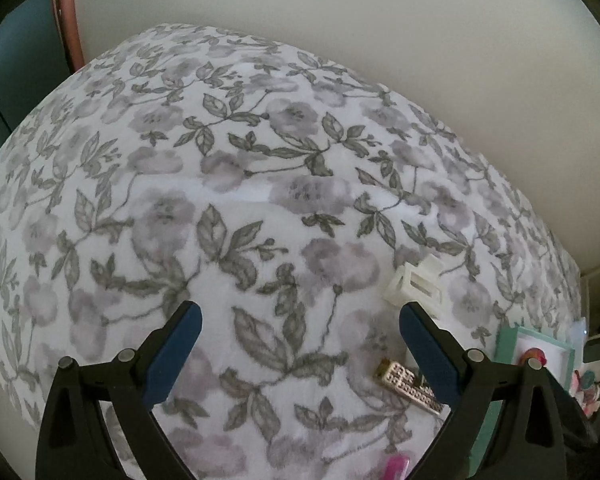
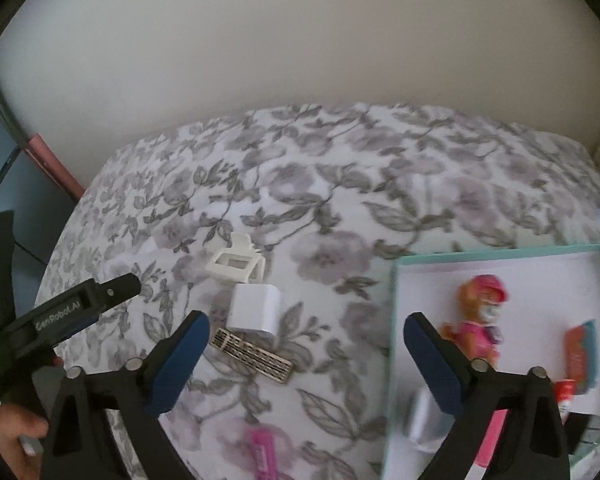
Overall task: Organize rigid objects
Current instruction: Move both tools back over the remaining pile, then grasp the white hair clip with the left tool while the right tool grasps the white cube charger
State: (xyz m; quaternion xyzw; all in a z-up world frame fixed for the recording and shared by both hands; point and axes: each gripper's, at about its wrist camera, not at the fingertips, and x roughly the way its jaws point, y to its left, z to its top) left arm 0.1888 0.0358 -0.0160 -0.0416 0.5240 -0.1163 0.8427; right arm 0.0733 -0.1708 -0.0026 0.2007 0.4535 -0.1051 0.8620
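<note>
My left gripper (image 1: 300, 316) is open over the floral bedspread (image 1: 260, 184), with only fabric between its blue pads. A white claw clip (image 1: 414, 284) lies just beyond its right finger. A metallic barrette (image 1: 404, 384) lies partly behind that finger. My right gripper (image 2: 306, 324) is open too, holding nothing. Ahead of its left finger lie the claw clip (image 2: 236, 264), a white charger cube (image 2: 254, 310) and the barrette (image 2: 252, 354). The teal box (image 2: 396, 280) sits under its right finger, holding a pink pup figure (image 2: 480, 320).
A pink clip (image 2: 262, 454) lies near the bottom edge. The box also holds an orange and teal item (image 2: 580, 352) and a white item (image 2: 420, 420). A hand (image 2: 12, 432) holds the left tool at the far left. A pale wall (image 2: 300, 60) stands behind the bed.
</note>
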